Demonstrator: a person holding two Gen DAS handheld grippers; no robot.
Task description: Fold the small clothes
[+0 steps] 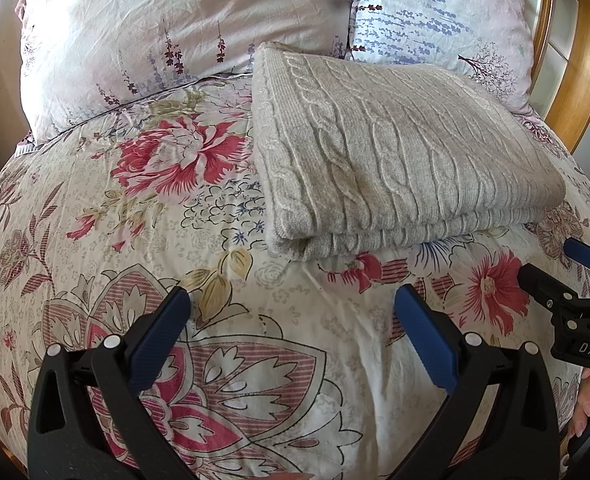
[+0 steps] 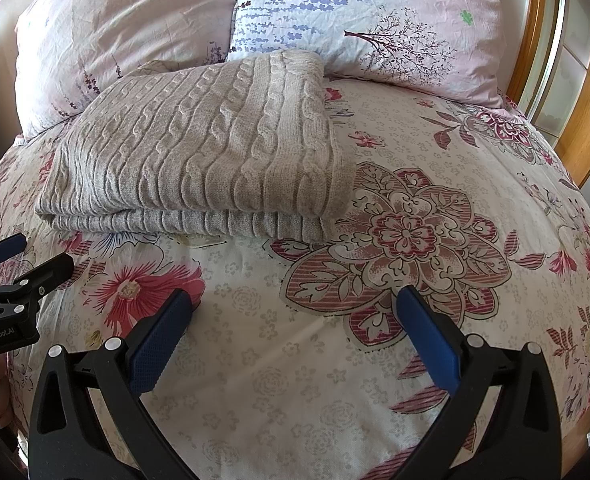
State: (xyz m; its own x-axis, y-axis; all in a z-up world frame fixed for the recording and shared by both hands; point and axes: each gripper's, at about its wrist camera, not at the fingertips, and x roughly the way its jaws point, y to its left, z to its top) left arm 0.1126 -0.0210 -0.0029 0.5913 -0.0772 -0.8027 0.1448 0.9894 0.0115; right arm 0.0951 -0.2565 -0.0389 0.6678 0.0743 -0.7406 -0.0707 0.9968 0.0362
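Note:
A beige cable-knit sweater (image 1: pixel 399 152) lies folded in a thick rectangle on the floral bedspread (image 1: pixel 143 240), its folded edge facing me. It also shows in the right wrist view (image 2: pixel 199 152). My left gripper (image 1: pixel 293 300) is open and empty, hovering over the bedspread just short of the sweater's near edge. My right gripper (image 2: pixel 297 300) is open and empty, also short of the sweater, off its right corner. Each gripper shows at the edge of the other's view: the right one (image 1: pixel 567 276) and the left one (image 2: pixel 23 264).
Two floral pillows (image 1: pixel 183 28) (image 1: pixel 443 20) lie behind the sweater at the head of the bed. A wooden headboard frame (image 1: pixel 587 60) curves along the right. Bare floral bedspread (image 2: pixel 435 240) spreads to the right of the sweater.

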